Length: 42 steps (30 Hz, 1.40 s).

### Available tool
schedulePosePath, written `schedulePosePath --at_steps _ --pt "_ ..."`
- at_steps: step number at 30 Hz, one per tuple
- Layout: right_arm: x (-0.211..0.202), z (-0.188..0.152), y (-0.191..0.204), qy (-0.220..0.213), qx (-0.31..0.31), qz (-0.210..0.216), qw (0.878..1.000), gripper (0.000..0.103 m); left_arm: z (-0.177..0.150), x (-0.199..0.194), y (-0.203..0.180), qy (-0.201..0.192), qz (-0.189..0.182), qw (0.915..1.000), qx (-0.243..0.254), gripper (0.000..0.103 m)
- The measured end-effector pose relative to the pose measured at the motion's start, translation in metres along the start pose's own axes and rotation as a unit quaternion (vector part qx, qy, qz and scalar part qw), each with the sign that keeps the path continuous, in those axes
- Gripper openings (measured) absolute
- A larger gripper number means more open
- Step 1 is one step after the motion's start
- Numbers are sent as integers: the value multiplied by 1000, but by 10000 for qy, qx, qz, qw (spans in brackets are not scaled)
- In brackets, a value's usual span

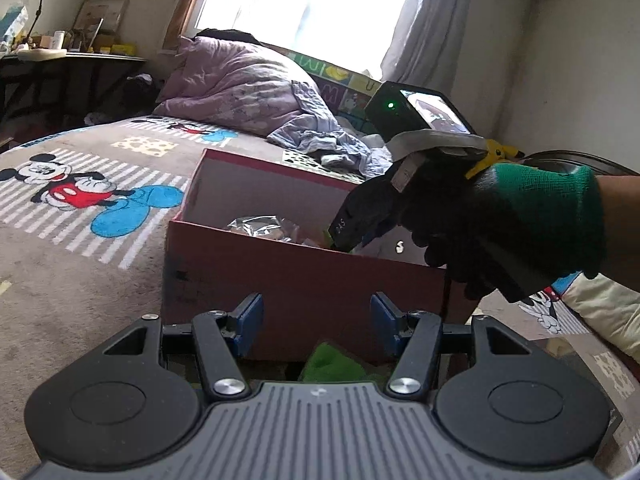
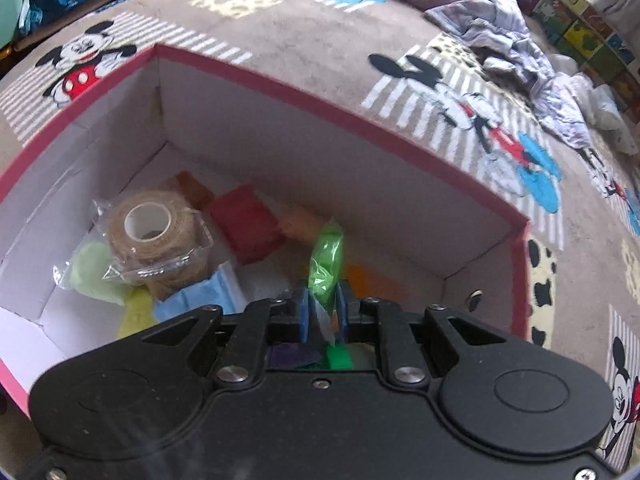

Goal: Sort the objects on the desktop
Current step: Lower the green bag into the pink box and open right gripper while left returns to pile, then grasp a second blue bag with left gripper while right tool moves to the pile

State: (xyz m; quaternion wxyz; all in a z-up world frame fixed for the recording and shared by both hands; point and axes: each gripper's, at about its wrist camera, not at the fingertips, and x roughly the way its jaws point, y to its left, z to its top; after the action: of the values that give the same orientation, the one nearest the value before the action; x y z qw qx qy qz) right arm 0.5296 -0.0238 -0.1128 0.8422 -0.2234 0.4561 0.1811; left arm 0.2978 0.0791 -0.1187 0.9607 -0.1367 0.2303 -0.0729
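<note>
A red cardboard box [image 1: 304, 280] with white inner walls [image 2: 280, 128] sits on a Mickey Mouse blanket. My right gripper [image 2: 323, 312] is shut on a green plastic packet [image 2: 327, 260] and holds it inside the box. In the box lie a wrapped tan tape roll [image 2: 152, 236], a red pad [image 2: 248, 224], and pale green, yellow, blue and orange packets. My left gripper [image 1: 316, 324] is open and empty, just in front of the box's near wall. A green packet [image 1: 336, 364] lies below it. The gloved hand with the right gripper [image 1: 440, 208] reaches into the box.
The Mickey Mouse blanket [image 1: 80, 208] covers the bed around the box. A purple quilt [image 1: 240, 84] and crumpled clothes [image 1: 328, 140] lie behind the box. A dark desk [image 1: 60, 64] with clutter stands at far left. A window is behind the bed.
</note>
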Motion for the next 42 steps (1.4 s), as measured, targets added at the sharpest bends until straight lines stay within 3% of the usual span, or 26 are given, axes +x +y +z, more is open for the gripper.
schedulePosePath --at_steps 3,11,19,30,38,42 --pt "-6 1 -3 -117 234 148 9995 50 1 0 4 39 -11 10000 -87 58" --pt "-33 -9 -11 -432 643 284 9966 53 -2 -1 3 97 -1 9999 73 58" --pt "-73 -30 -11 -911 974 -52 9910 73 -3 -12 9 182 66 9992 360 58" --pt "-122 -59 8 -1529 842 -425 9837 77 -12 -26 16 195 419 9955 829 58" --pt "-140 -84 10 -1635 1092 -360 9798 79 -18 -38 14 232 539 9910 1202 58" --pt "-150 -111 15 -1748 1239 -127 9767 90 -27 -40 19 364 611 9884 1339 58"
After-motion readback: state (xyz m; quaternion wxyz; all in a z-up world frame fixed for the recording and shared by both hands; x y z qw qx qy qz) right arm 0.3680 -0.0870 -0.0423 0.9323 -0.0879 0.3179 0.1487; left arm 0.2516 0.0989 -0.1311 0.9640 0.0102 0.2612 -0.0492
